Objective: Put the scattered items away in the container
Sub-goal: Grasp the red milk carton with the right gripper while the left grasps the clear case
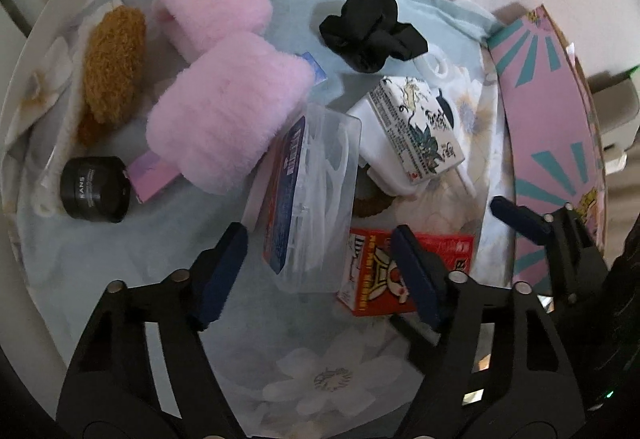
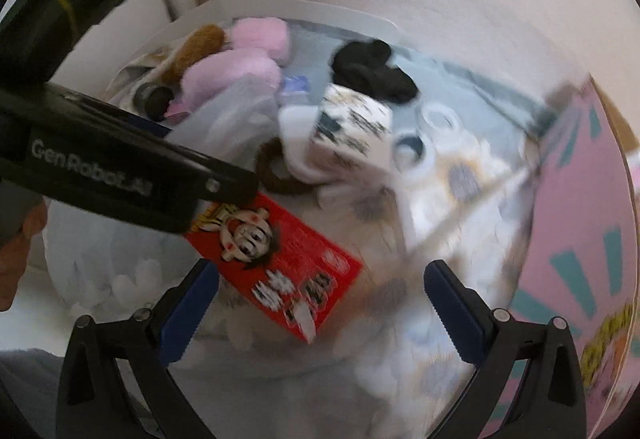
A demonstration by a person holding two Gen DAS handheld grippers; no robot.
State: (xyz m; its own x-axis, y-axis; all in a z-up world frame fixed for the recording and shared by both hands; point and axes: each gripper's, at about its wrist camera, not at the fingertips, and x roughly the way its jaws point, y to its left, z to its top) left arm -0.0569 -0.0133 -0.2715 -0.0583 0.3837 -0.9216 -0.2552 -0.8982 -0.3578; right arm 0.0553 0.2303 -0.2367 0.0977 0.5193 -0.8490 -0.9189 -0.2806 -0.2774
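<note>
My left gripper [image 1: 320, 273] points down at a clear plastic box of white picks [image 1: 316, 195]. The box's near end lies between the jaws, with a gap on each side, so the gripper is open. Just to the right lies a red cartoon-printed box [image 1: 372, 279], partly behind the right fingertip. In the right wrist view, my right gripper [image 2: 320, 313] stands open over that red box [image 2: 280, 263], whose near corner sits between the fingers untouched. The pink container [image 1: 552, 127] with teal rays stands at the right edge [image 2: 580, 223].
On the floral cloth [image 1: 312, 371] lie two pink fluffy slippers [image 1: 224, 111], a brown fuzzy pad [image 1: 112, 67], a black jar [image 1: 94, 189], a black scrunchie [image 1: 372, 31], a white printed box [image 1: 416, 131] and a brown hair ring [image 2: 276, 171]. The left gripper's body [image 2: 120, 167] crosses the right wrist view.
</note>
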